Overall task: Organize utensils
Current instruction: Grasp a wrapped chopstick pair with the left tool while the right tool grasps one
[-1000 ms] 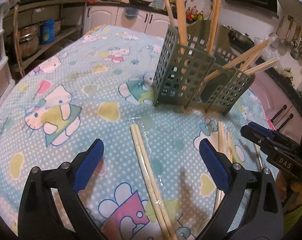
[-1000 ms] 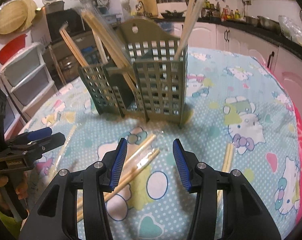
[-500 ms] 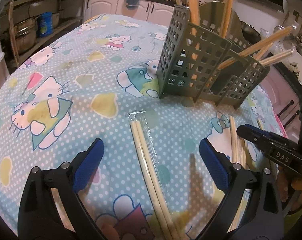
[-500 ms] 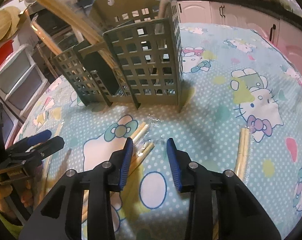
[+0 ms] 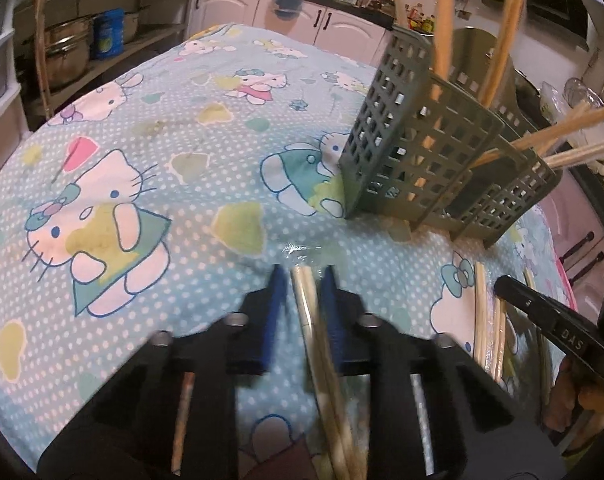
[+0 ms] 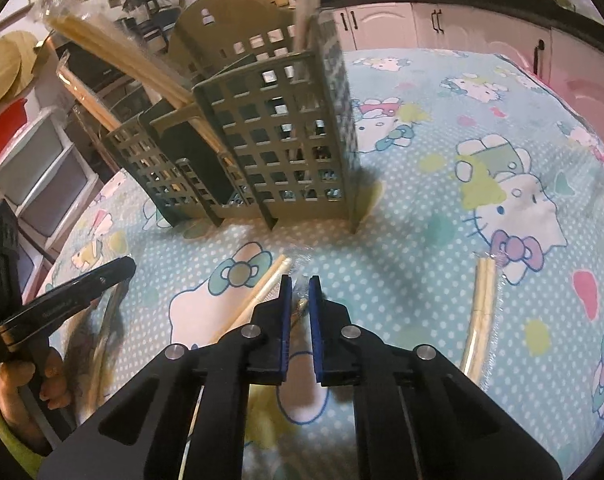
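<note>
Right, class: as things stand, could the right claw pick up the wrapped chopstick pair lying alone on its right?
Probably not yet. The cloth between is bare, so nothing blocks the way to the lone pair, but the right claw is shut on a second wrapped pair.

- The tabletop point(image 5: 206, 92) wears a light blue, white-dotted cloth printed with cartoon cats.
- A grey-green lattice utensil caddy point(image 6: 286, 148) stands on it towards the far side.
- Wrapped chopstick pairs lie flat on the cloth: one pair point(image 5: 307, 300) in front of the caddy, another pair point(image 6: 479, 312) well apart to the right, more point(image 5: 487, 320) in between.
</note>
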